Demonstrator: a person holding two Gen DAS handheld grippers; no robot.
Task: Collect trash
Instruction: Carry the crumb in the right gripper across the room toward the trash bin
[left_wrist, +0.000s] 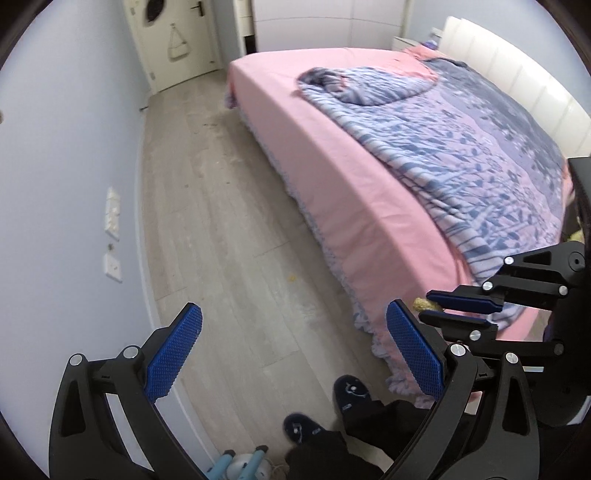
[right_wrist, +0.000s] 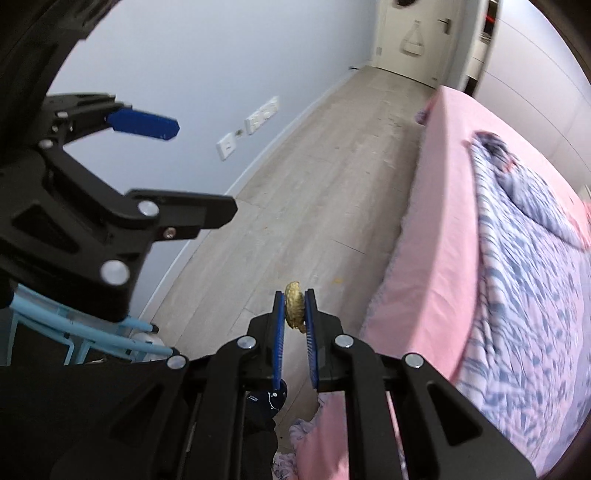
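Right gripper (right_wrist: 294, 310) is clamped tight on a scrap of yellowish, crumbly, rough-textured trash (right_wrist: 294, 307), its long axis running up along the blue ribbed pads (right_wrist: 279, 339) and poking past their tips. Left gripper (left_wrist: 295, 354) hangs wide open and empty over the grey wood-plank floor (left_wrist: 221, 206) beside the pink bed (left_wrist: 332, 155).
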